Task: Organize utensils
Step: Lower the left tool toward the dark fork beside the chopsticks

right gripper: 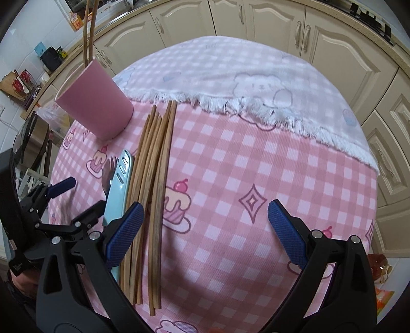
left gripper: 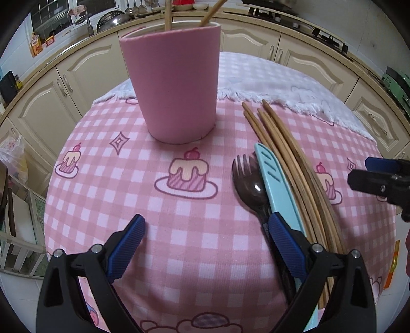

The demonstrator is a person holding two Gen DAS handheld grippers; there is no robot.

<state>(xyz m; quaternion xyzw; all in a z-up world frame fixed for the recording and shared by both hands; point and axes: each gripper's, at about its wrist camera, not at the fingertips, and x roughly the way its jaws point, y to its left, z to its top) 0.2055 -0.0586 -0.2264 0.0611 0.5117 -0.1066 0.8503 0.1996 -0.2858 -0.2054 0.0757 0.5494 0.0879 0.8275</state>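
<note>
Both tongs released — left tongs [left gripper: 205, 240] over bare cloth beside the fork [left gripper: 249, 184], right tongs [right gripper: 205, 220] straddling the chopsticks [right gripper: 153, 179]; cup [left gripper: 174, 84] upright, ready to receive.

One pink cup [left gripper: 174, 84] holding two chopsticks [left gripper: 167, 14], one dark fork [left gripper: 247, 184], one blue knife [left gripper: 275, 179].
</note>
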